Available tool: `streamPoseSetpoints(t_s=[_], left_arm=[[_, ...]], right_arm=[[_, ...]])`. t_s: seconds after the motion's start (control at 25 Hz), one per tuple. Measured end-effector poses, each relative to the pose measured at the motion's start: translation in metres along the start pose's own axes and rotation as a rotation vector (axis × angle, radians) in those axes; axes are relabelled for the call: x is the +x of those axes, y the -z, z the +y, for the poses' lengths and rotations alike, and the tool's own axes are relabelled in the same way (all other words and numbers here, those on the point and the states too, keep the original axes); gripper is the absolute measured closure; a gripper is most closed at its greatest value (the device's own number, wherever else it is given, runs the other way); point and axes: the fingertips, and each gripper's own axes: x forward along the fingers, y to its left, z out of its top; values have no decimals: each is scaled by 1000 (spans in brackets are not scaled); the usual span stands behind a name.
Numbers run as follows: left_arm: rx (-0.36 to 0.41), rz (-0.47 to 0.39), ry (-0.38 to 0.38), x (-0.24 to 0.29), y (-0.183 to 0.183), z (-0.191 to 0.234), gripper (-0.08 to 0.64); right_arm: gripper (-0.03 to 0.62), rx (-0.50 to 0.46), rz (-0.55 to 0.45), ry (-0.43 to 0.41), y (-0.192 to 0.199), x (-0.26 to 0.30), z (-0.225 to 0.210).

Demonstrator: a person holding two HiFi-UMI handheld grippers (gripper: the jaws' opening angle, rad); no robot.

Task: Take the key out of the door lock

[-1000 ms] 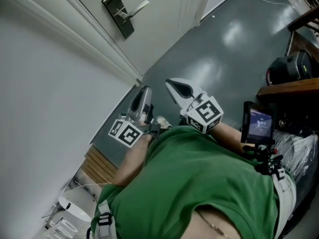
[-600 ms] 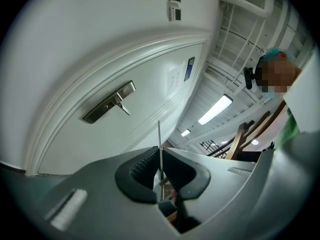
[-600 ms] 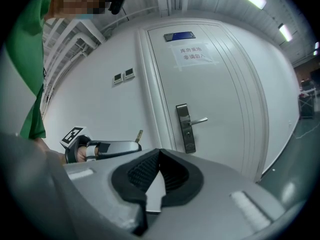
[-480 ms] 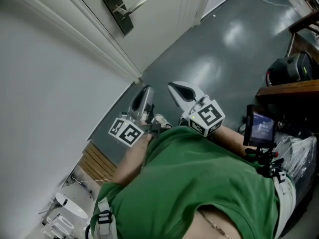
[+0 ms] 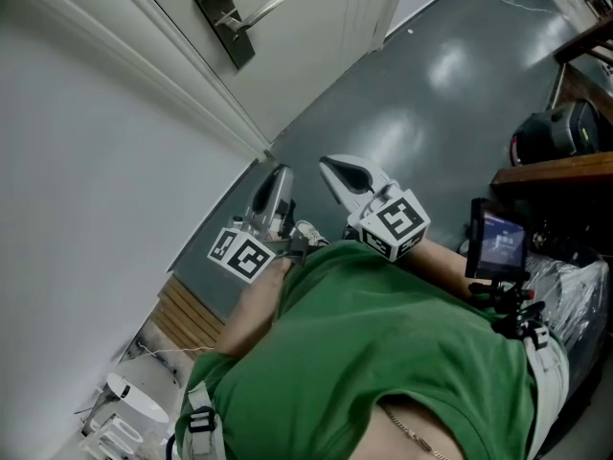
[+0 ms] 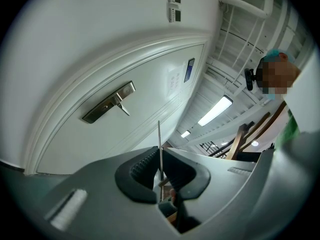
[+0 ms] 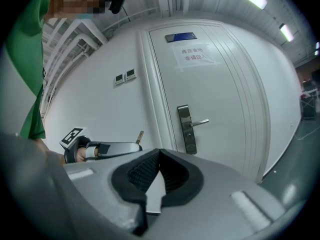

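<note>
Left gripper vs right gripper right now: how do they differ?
The left gripper is shut on the key, whose blade sticks out past its tips; the right gripper is shut on nothing, pads together. In the head view the left gripper sits nearer the wall than the right gripper. Both are clear of the door and point toward it.

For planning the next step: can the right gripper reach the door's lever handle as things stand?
Probably not yet: the way is free, but the right gripper hangs well short of the lever handle.
</note>
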Motion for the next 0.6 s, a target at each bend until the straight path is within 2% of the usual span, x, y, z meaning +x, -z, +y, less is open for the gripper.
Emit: streamPoseSetpoints(t_s=[0.6], left_arm=[[-28,8,11,1,7,3,534]], right_arm=[[589,-8,13,4,1,3,0]])
